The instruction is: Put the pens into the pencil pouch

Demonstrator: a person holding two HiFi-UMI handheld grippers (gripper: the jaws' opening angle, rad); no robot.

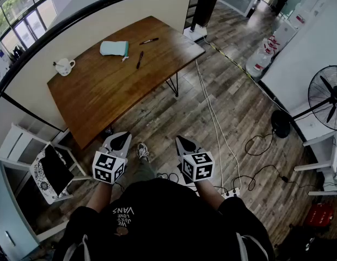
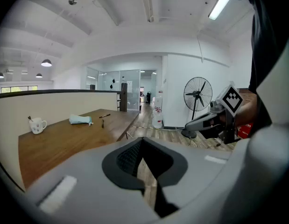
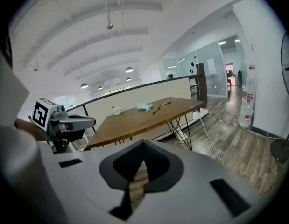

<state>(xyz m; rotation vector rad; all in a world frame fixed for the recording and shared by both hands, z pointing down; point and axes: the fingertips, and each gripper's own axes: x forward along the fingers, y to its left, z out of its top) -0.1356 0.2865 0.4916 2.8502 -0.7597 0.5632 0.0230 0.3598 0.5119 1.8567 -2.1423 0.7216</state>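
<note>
A teal pencil pouch (image 1: 114, 48) lies near the far edge of a brown wooden table (image 1: 103, 91). One black pen (image 1: 140, 59) rests just right of it, and a second pen (image 1: 149, 41) sits farther back. Both grippers are held low in front of the person, well short of the table and over the wood floor. My left gripper (image 1: 122, 137) is shut with nothing in it. My right gripper (image 1: 182, 140) is shut and empty too. In the left gripper view the pouch (image 2: 80, 120) and a pen (image 2: 102, 123) look small and distant. The right gripper view shows the pouch (image 3: 145, 107) beyond the table's near corner.
A white mug (image 1: 64, 66) stands at the table's left end. A white chair (image 1: 43, 167) sits left of the person. White cables (image 1: 212, 107) run along the floor on the right. A standing fan (image 1: 327, 97) and water bottles (image 1: 266, 50) are farther right.
</note>
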